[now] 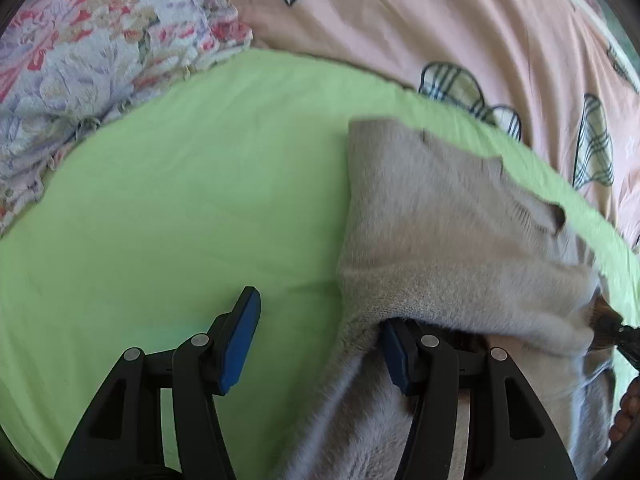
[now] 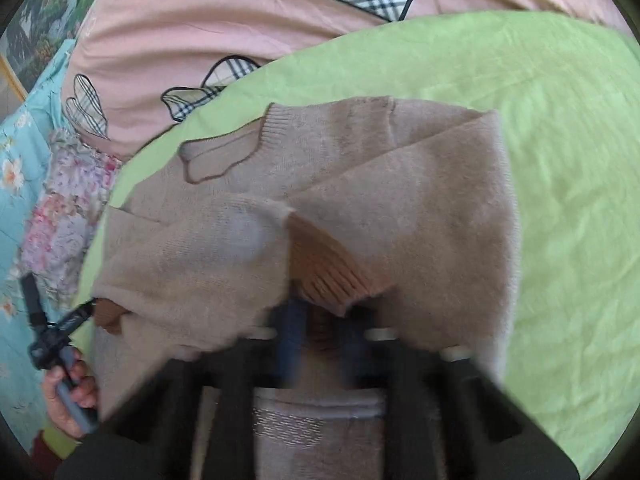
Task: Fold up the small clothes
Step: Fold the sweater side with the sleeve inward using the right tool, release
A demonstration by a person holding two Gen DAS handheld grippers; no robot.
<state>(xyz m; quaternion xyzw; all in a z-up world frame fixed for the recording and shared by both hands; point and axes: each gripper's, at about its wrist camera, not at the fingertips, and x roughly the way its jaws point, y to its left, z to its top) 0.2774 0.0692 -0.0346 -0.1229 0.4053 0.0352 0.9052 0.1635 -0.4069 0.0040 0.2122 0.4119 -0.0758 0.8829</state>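
A small beige knitted sweater [image 2: 248,248], soft and fuzzy with ribbed collar and tan ribbed cuff [image 2: 324,268], lies partly folded on a smooth lime-green sheet [image 1: 168,184] over the bed. A pink quilt [image 1: 420,24] with plaid patches and a floral cover [image 1: 80,60] lie beyond. The left claw [image 1: 316,340] stands half wide, its left pad over bare sheet, its right pad tucked under the sweater's edge, nothing pinched. The right claw [image 2: 320,332], blurred, is closed narrow, with the tan cuff draped over its tips; whether it pinches the knit I cannot tell.
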